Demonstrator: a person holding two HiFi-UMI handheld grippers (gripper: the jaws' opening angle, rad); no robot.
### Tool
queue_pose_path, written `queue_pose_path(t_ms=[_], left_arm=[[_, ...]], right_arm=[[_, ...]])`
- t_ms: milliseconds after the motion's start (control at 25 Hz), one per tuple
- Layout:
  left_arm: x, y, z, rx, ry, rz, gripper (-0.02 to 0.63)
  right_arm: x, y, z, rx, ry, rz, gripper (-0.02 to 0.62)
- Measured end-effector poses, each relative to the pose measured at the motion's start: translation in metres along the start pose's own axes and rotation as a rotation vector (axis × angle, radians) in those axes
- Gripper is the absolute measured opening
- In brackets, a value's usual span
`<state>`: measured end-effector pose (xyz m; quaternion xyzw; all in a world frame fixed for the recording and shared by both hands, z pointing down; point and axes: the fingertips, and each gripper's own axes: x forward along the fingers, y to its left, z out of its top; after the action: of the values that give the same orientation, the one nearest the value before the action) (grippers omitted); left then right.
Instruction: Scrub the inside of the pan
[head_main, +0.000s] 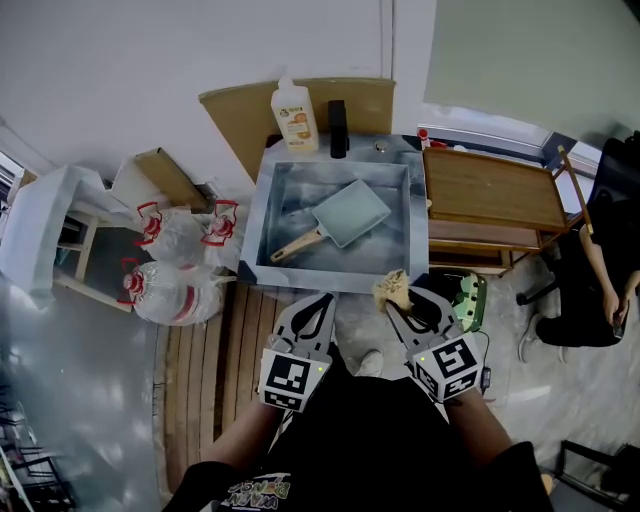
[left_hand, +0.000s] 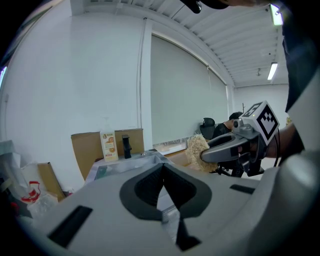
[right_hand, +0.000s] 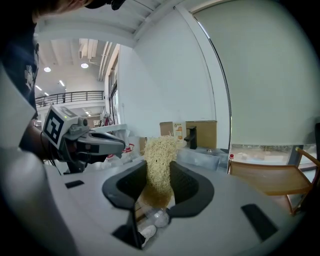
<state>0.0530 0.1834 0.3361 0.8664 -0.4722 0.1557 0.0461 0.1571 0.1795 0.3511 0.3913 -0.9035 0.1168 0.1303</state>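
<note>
Currently left gripper (head_main: 322, 305) hovers at the sink's (head_main: 335, 280) front edge, jaws pressed together, empty. Right gripper (head_main: 398, 305) beside it clamps a tan fibrous scrubber (head_main: 392, 288). Rectangular pale-green pan (head_main: 352, 212) lies inside the sink, wooden handle toward front-left corner.

Pale square pan (head_main: 352, 212), wooden handle, flat in sink (head_main: 262, 215), tan scrubber (head_main: 393, 291) apart

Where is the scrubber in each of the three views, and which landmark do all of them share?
Head view: scrubber just below centre, held in the right tool.
Left gripper view: scrubber right of centre, at that tool's tip.
Right gripper view: scrubber in the centre, between the jaws.
Shared landmark: the bottle with the orange label.
</note>
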Motion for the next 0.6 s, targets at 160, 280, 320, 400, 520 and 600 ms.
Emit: queue_pose_path(t_ms=[160, 280, 320, 400, 520, 600], left_arm=[[0.0, 0.0017, -0.0024, 0.0, 0.003, 0.002, 0.009], [-0.0011, 0.0018, -0.003, 0.002, 0.005, 0.001, 0.009], [-0.0011, 0.0018, -0.003, 0.001, 0.006, 0.0, 0.008], [-0.001, 0.0022, -0.0032, -0.001, 0.005, 0.0, 0.009], [-0.002, 0.0029, -0.0041, -0.004, 0.006, 0.005, 0.008], [-0.0033, 0.0038, -0.0037, -0.004, 0.005, 0.006, 0.009]], right_arm=[[0.0038, 0.0009, -0.002, -0.001, 0.004, 0.006, 0.146], [0.0045, 0.0028, -0.0026, -0.003, 0.009, 0.01, 0.146], [0.0049, 0.003, -0.0026, -0.004, 0.01, 0.011, 0.146], [0.0059, 0.0032, -0.0028, -0.006, 0.01, 0.013, 0.146], [0.0063, 0.0041, -0.0041, -0.006, 0.013, 0.017, 0.146], [0.0067, 0.0052, -0.0038, -0.005, 0.014, 0.019, 0.146]])
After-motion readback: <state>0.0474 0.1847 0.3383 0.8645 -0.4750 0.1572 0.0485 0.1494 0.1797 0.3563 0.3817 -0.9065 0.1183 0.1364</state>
